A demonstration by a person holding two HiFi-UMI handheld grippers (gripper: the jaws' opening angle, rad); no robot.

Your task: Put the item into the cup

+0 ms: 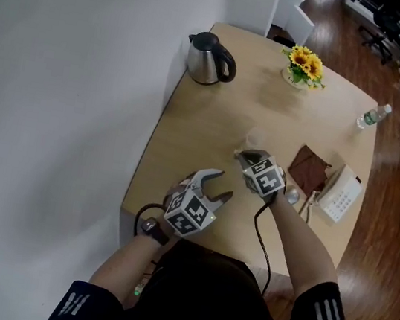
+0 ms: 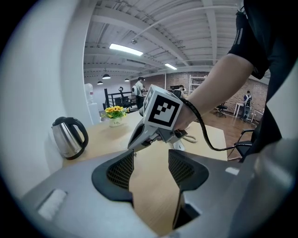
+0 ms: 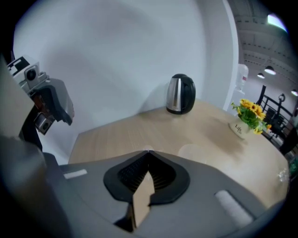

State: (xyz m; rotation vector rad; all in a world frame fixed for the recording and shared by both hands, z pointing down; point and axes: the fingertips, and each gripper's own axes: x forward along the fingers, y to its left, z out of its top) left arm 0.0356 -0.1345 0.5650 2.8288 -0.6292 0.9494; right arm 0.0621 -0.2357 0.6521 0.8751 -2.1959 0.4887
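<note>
Right gripper [image 3: 148, 151] hovering over pale wooden table [image 1: 215, 113], jaws pressing shut together, clear cup [image 3: 193, 151] just ahead, left gripper [image 2: 151, 161] holding jaws apart, empty.

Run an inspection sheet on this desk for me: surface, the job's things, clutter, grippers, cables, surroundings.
Surface: pale wooden table, set against a white wall.
Job's things: what looks like a clear cup, upright just beyond the right gripper; the item to go in it cannot be picked out.
Clutter: steel kettle, sunflower pot, water bottle, white telephone, flat brown thing.
Grippers: left gripper open and empty; right gripper shut, nothing made out between its jaws.
Cables: black cable from the right gripper; cable loop by the left wrist.
Surroundings: wooden floor.
</note>
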